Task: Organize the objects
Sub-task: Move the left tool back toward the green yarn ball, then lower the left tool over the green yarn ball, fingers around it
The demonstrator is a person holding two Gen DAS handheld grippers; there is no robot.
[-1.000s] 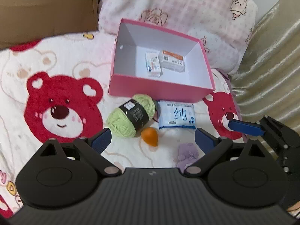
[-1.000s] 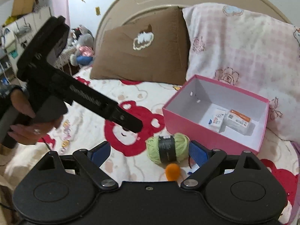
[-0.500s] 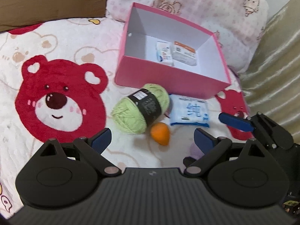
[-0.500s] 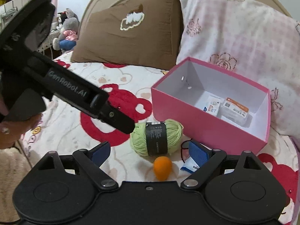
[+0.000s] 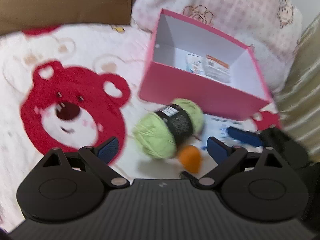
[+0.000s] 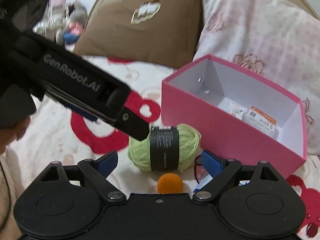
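— Judging by looks, the green yarn ball (image 6: pixel 164 148) is light and squashy; grip across its black paper band (image 6: pixel 164 148), lying at seven o'clock off the pink box (image 6: pixel 220 132).

— And the jaws?

— Right gripper (image 6: pixel 159 160) gapes wide, empty, yarn just ahead, orange ball (image 6: pixel 170 183) at six o'clock. Left gripper (image 5: pixel 162 148) also wide, holding nothing.

"GenRobot.AI" in pale grey letters along the side of the black left gripper (image 6: pixel 128 118), seen from the right wrist view. Small white print on the black band of the green yarn ball (image 6: pixel 164 148), too fine to read. Labels on the small boxes (image 6: pixel 260 120) in the pink box (image 6: pixel 220 138), blurred, unreadable.
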